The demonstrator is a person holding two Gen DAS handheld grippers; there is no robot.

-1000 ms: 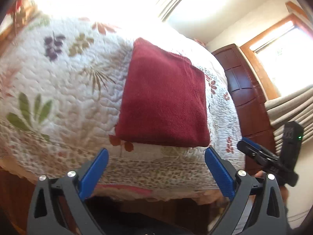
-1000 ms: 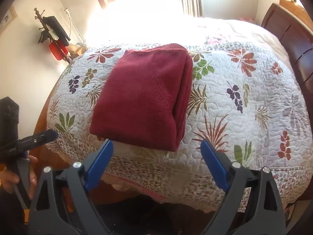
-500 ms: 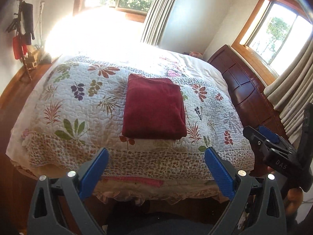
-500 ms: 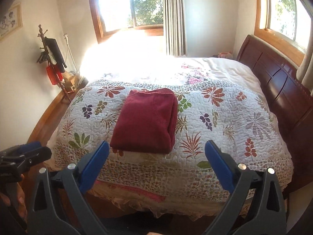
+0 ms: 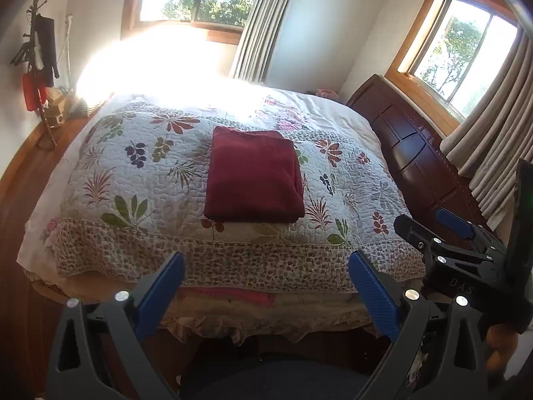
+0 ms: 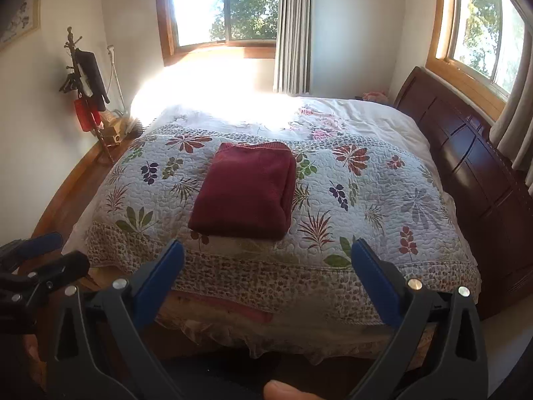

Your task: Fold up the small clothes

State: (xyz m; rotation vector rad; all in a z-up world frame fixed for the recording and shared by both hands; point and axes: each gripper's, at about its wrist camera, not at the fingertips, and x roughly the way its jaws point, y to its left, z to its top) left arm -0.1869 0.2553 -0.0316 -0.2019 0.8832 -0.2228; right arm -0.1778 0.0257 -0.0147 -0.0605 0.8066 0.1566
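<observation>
A dark red garment (image 5: 255,178) (image 6: 245,190) lies folded into a neat rectangle on the floral quilt (image 5: 133,180) (image 6: 383,200), near the bed's front edge. My left gripper (image 5: 266,263) hangs open off the foot of the bed, well short of the garment, with nothing between its blue pads. My right gripper (image 6: 268,250) is also open and empty, held back from the bed at a similar distance. Each gripper shows in the other's view: the right gripper (image 5: 443,230) at the right edge, the left gripper (image 6: 40,253) at the left edge.
A dark wooden headboard (image 6: 476,166) runs along the bed's right side. A coat stand (image 6: 85,76) with hanging items stands by the left wall. Windows with curtains (image 6: 293,26) are behind and to the right. Wooden floor (image 5: 20,180) borders the bed's left.
Both grippers have pulled back and up from the bed, staying open; the folded garment looks smaller and farther, and the whole room has come into view.
</observation>
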